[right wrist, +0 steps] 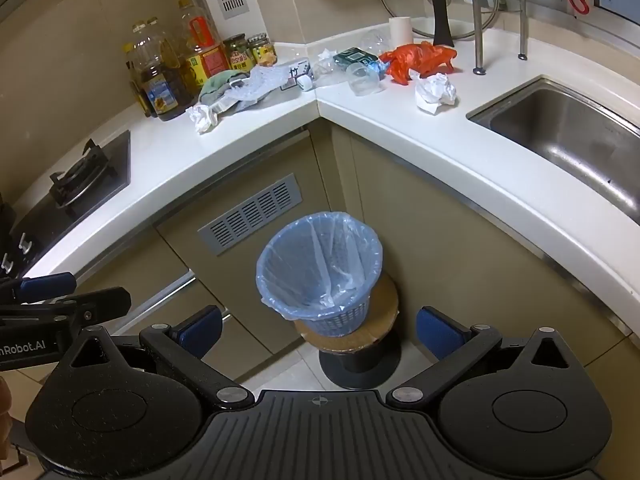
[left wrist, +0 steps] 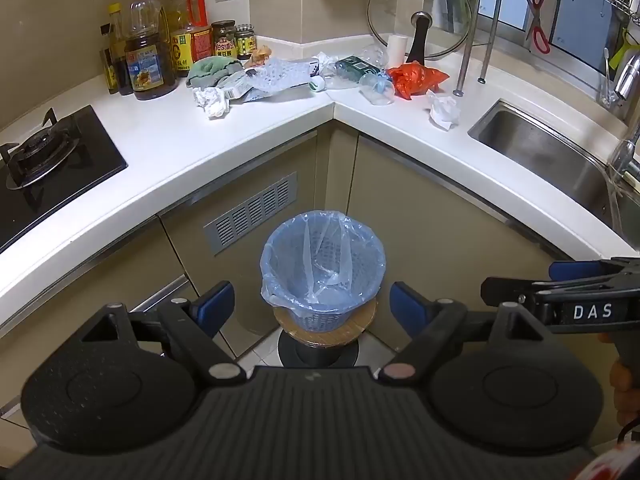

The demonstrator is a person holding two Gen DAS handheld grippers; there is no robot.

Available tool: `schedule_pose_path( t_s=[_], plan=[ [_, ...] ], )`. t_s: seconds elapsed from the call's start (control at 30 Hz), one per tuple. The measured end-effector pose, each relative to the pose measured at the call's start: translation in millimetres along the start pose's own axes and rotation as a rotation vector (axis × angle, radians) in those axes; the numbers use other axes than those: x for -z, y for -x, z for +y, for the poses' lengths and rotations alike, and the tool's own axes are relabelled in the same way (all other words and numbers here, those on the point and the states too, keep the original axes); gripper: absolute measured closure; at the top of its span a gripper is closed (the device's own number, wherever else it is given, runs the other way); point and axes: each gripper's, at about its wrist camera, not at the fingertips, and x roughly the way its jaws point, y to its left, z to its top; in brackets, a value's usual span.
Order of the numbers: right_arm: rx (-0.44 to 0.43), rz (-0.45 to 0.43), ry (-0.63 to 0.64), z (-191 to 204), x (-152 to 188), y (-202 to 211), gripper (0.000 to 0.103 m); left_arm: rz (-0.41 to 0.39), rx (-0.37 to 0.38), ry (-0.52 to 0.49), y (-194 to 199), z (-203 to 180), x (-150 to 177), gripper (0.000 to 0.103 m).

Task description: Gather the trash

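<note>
Left gripper [left wrist: 312, 304]: nearest the lens, jaws spread wide, nothing between them, hanging above the bin
Right gripper [right wrist: 319, 330]: likewise spread wide and empty, just beside the left one, tilted down toward the bin
Bin [left wrist: 322, 268]: blue basket with a thin liner, seemingly empty, perched on a round board on a stool, in the floor corner below the counter [left wrist: 280, 120]
Trash: strewn along the counter's back corner, well apart from both grippers; white wad [left wrist: 212, 101], red bag [left wrist: 416, 74], second wad [left wrist: 443, 110] near the sink [left wrist: 540, 144], clear cups [left wrist: 378, 88] and wrappers between
Not trash: oil bottles [left wrist: 150, 60] and jars just left of the pile
Risk: a loose pinch on crumpled paper may drop it short of the bin
Risk: a bump could tip the bin off its perch
Risk: reaching leftward might knock bottles or grab the green cloth [left wrist: 208, 69] by mistake
</note>
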Motion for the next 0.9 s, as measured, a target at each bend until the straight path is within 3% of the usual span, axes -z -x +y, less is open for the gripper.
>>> schedule_pose_path(
  t_s=[0.9],
  plan=[
    [-0.005, -0.01, -0.002, 4.5, 0.3, 6.0, 0.0, -0.019, -0.001, 0.005, 8.2, 0.7, -1.0, 0.019]
  ],
)
